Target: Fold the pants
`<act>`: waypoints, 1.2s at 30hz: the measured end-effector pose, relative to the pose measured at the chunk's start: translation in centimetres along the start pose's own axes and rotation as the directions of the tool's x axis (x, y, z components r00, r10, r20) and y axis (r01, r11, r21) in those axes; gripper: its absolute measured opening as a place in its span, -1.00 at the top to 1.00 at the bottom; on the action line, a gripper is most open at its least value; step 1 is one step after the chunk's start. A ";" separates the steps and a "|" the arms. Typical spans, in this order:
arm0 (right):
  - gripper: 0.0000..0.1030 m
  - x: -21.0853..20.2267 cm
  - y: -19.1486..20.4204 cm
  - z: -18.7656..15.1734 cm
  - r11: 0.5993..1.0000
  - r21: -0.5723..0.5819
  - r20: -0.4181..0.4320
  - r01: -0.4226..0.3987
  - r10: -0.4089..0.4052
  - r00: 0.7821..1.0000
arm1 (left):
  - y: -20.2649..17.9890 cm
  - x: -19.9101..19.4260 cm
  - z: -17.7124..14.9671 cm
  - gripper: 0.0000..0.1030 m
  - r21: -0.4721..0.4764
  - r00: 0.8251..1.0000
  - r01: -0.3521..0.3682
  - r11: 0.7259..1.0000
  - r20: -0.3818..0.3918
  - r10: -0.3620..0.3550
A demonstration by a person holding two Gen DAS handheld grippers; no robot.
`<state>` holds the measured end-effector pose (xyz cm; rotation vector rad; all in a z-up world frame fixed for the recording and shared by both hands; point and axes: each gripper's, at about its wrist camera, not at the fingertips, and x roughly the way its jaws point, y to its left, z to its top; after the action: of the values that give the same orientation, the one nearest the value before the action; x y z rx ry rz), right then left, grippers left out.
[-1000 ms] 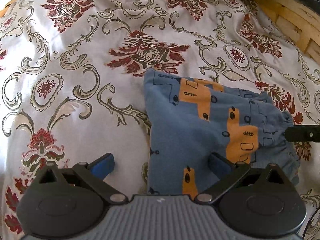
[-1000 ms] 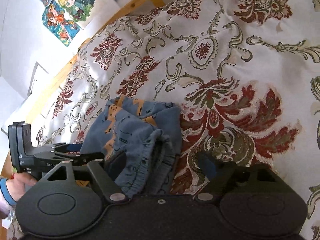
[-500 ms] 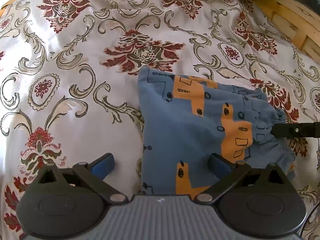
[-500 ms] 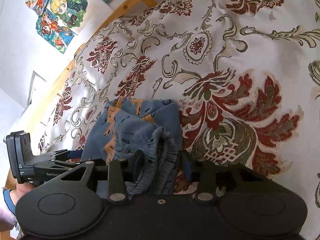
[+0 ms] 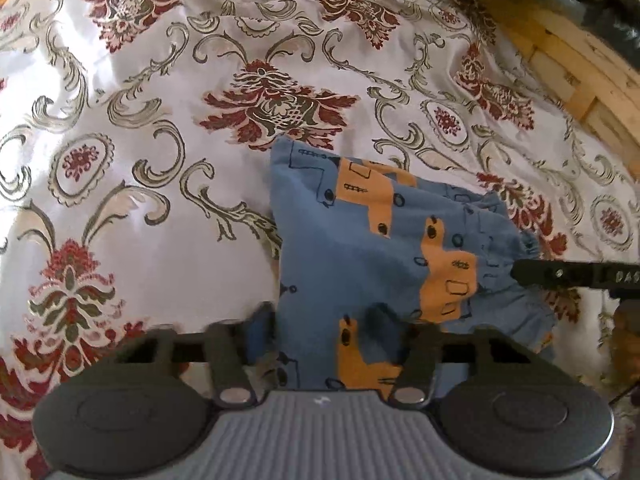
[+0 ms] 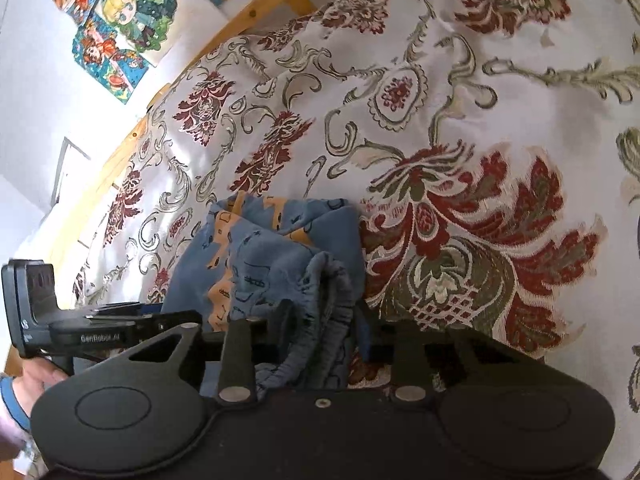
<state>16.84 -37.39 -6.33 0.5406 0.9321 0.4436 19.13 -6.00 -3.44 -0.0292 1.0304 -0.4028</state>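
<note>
A: Since a second ago both claws have narrowed: our left claw point(image 5: 320, 332) grips the pants point(image 5: 372, 264) on the bed point(image 5: 140, 128).
B: Right claw point(image 6: 316, 340) grasps the waistband; we're ready to fold

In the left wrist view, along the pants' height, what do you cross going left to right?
Flowered bedspread → blue pants → tip of the right claw at the gathered waistband.
</note>
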 end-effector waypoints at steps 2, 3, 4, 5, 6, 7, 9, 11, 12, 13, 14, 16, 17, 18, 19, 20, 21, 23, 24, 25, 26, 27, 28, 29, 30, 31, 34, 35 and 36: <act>0.53 -0.2 0.8 -0.1 0.998 -0.055 0.014 0.028 -0.028 1.000 | -0.1 -0.2 0.1 0.21 -0.013 1.000 -0.007 1.000 0.005 0.007; 0.55 -0.4 1.4 -0.2 0.994 -0.095 0.023 0.046 -0.044 0.999 | -0.2 -0.3 0.0 0.25 -0.009 1.000 -0.012 1.000 0.005 0.012; 0.59 -0.5 2.0 -0.4 0.989 -0.132 0.033 0.062 -0.058 0.998 | -0.4 -0.4 0.0 0.30 -0.002 1.000 -0.024 1.000 0.010 0.024; 0.62 -0.6 2.6 -0.6 0.982 -0.172 0.045 0.081 -0.074 0.996 | -0.7 -0.5 -0.1 0.33 0.002 0.999 -0.036 0.999 0.013 0.036; 0.63 -0.7 3.3 -0.8 0.970 -0.219 0.059 0.104 -0.093 0.994 | -0.9 -0.6 -0.1 0.33 0.007 0.999 -0.046 0.999 0.014 0.046; 0.64 -0.8 4.0 -1.1 0.956 -0.266 0.073 0.127 -0.111 0.991 | -1.1 -0.6 -0.1 0.34 0.010 0.998 -0.056 0.998 0.016 0.056; 0.66 -0.9 5.3 -1.8 0.921 -0.349 0.099 0.173 -0.147 0.984 | -1.5 -0.7 -0.2 0.35 0.025 0.997 -0.073 0.997 0.021 0.073; 0.68 -0.8 6.2 -2.3 0.888 -0.409 0.122 0.211 -0.176 0.977 | -1.7 -0.7 -0.4 0.35 0.039 0.996 -0.085 0.996 0.027 0.084; 0.69 -0.8 6.7 -2.6 0.868 -0.440 0.137 0.232 -0.191 0.972 | -1.8 -0.7 -0.4 0.35 0.041 0.996 -0.088 0.995 0.028 0.086; 0.69 -0.8 7.1 -2.8 0.849 -0.465 0.150 0.250 -0.203 0.968 | -1.7 -0.8 -0.4 0.36 0.040 0.996 -0.089 0.995 0.030 0.087; 0.70 -0.7 7.6 -3.1 0.826 -0.494 0.164 0.272 -0.219 0.962 | -1.7 -0.8 -0.5 0.36 0.038 0.996 -0.089 0.995 0.032 0.088; 0.70 -0.3 8.8 -4.0 0.753 -0.573 0.200 0.325 -0.256 0.946 | -1.7 -0.9 -0.6 0.40 0.036 0.995 -0.091 0.995 0.040 0.090; 0.70 -0.1 9.4 -4.5 0.713 -0.609 0.218 0.347 -0.270 0.938 | -1.7 -0.9 -0.6 0.44 0.036 0.995 -0.091 0.995 0.044 0.090; 0.70 0.1 10.0 -5.1 0.672 -0.643 0.239 0.368 -0.281 0.929 | -1.7 -1.0 -0.7 0.45 0.036 0.995 -0.092 0.995 0.049 0.091; 0.71 0.3 10.4 -5.5 0.640 -0.666 0.254 0.382 -0.287 0.924 | -1.7 -1.0 -0.8 0.47 0.037 0.994 -0.095 0.995 0.053 0.093; 0.71 0.4 10.7 -5.9 0.617 -0.683 0.266 0.391 -0.288 0.920 | -1.7 -1.1 -0.9 0.49 0.037 0.994 -0.099 0.994 0.058 0.097; 0.71 0.5 10.9 -6.0 0.603 -0.692 0.274 0.396 -0.288 0.918 | -1.8 -1.2 -1.0 0.49 0.039 0.993 -0.102 0.994 0.061 0.099; 0.72 0.5 11.2 -6.1 0.584 -0.704 0.287 0.405 -0.287 0.914 | -2.0 -1.3 -1.1 0.51 0.046 0.992 -0.108 0.993 0.068 0.105; 0.72 0.5 11.3 -6.2 0.578 -0.707 0.292 0.407 -0.286 0.913 | -2.0 -1.4 -1.2 0.52 0.047 0.992 -0.111 0.993 0.072 0.108; 0.72 0.5 11.3 -6.1 0.573 -0.710 0.295 0.410 -0.286 0.912 | -2.2 -1.5 -1.2 0.54 0.048 0.991 -0.115 0.992 0.077 0.111; 0.72 0.4 11.3 -6.2 0.569 -0.712 0.299 0.413 -0.286 0.910 | -2.4 -1.7 -1.2 0.57 0.052 0.990 -0.120 0.991 0.082 0.115; 0.72 0.4 11.4 -6.3 0.561 -0.715 0.305 0.417 -0.286 0.908 | -2.6 -1.8 -1.3 0.59 0.059 0.988 -0.129 0.990 0.089 0.123; 0.72 0.4 11.5 -6.3 0.554 -0.719 0.311 0.420 -0.284 0.907 | -3.0 -2.0 -1.3 0.61 0.069 0.986 -0.141 0.988 0.097 0.134; 0.73 0.4 11.7 -6.4 0.548 -0.722 0.316 0.423 -0.283 0.906 | -3.3 -2.2 -1.4 0.63 0.079 0.984 -0.156 0.985 0.105 0.147; 0.73 0.3 11.8 -6.5 0.542 -0.724 0.322 0.427 -0.281 0.904 | -3.7 -2.3 -1.4 0.64 0.088 0.981 -0.171 0.981 0.111 0.161; 0.73 0.2 11.8 -6.6 0.537 -0.725 0.329 0.431 -0.280 0.902 | -4.2 -2.5 -1.4 0.65 0.097 0.978 -0.186 0.978 0.114 0.175; 0.73 0.1 11.9 -6.7 0.528 -0.723 0.346 0.445 -0.281 0.895 | -5.0 -2.9 -1.3 0.66 0.097 0.974 -0.205 0.974 0.123 0.192; 0.73 0.1 11.9 -6.7 0.526 -0.723 0.349 0.448 -0.282 0.894 | -5.1 -3.1 -1.2 0.66 0.093 0.973 -0.205 0.974 0.124 0.193; 0.73 0.1 11.8 -6.6 0.526 -0.722 0.351 0.450 -0.282 0.893 | -5.1 -3.3 -1.1 0.66 0.088 0.973 -0.203 0.975 0.125 0.191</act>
<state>9.81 -26.46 -2.36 -0.4462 0.5424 0.3585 15.11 -9.48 -0.23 0.1381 0.8878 -0.2677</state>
